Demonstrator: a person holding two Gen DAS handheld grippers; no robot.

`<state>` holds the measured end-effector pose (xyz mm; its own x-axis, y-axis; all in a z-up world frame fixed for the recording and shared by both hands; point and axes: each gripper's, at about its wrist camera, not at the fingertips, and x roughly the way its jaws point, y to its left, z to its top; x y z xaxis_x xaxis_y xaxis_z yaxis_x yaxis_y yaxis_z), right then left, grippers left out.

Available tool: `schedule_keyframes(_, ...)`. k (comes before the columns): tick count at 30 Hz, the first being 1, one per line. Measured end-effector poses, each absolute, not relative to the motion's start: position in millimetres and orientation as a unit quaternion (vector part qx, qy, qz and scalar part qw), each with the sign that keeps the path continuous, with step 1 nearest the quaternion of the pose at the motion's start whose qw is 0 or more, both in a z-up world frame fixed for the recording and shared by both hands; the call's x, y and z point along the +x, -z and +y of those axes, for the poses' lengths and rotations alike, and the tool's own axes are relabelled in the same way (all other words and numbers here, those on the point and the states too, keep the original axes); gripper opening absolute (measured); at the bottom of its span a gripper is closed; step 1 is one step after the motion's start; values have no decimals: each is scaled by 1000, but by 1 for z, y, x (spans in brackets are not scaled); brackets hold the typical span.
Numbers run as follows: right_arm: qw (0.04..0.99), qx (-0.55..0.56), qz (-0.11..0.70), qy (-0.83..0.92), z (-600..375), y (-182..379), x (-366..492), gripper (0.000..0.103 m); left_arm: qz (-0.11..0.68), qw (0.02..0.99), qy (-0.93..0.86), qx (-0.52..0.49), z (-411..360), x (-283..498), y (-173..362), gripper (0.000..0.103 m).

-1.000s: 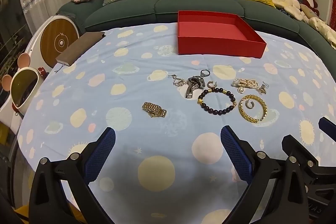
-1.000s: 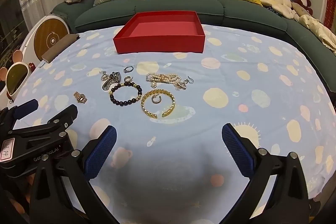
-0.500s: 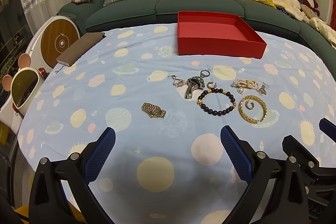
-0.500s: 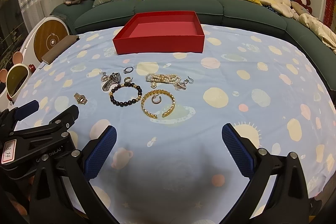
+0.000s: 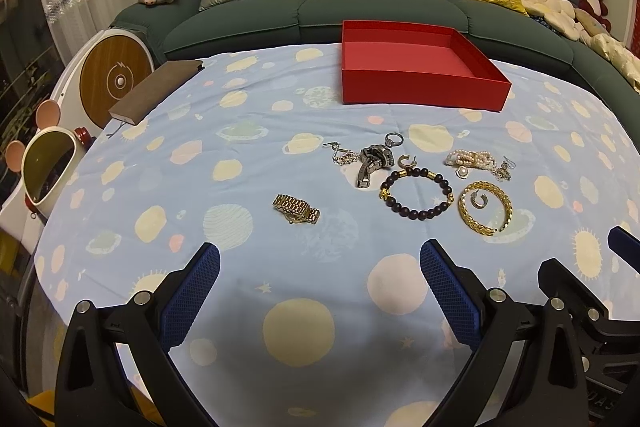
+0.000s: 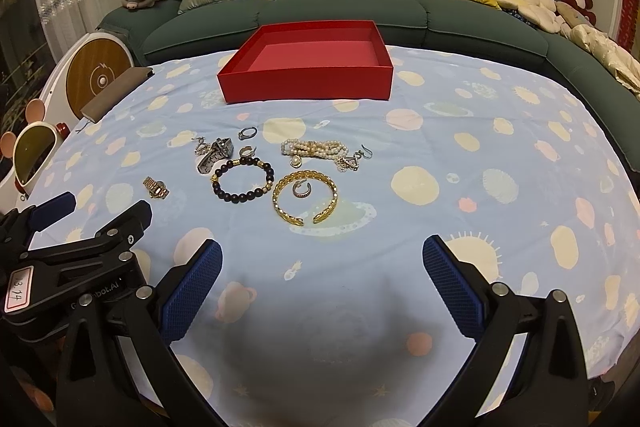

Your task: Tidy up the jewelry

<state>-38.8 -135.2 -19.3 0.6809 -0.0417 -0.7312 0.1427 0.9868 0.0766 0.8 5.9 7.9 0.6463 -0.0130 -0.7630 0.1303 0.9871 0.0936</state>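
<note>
An empty red box stands at the far side of the table. Before it lies jewelry: a gold watch, a silver watch, a dark bead bracelet, a gold bangle with a small ring inside, a pearl bracelet, rings and earrings. My left gripper is open and empty, hovering near of the gold watch. My right gripper is open and empty, near of the bangle.
The table wears a light blue cloth with planet prints. A brown notebook lies at the far left edge. A green sofa with cushions and plush toys runs behind. White round devices stand left of the table.
Both grippers have drifted slightly; the views shifted a little. The jewelry and box have not moved. Both stay open.
</note>
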Motion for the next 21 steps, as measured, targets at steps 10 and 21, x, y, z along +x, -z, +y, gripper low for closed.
schedule_keyframes(10, 914, 64, 397, 49, -133, 20, -38, 98, 419, 905, 40, 70, 7, 1, -7, 98)
schedule_keyframes(21, 914, 64, 396, 49, -132, 20, -38, 98, 419, 905, 40, 70, 7, 1, -8, 98)
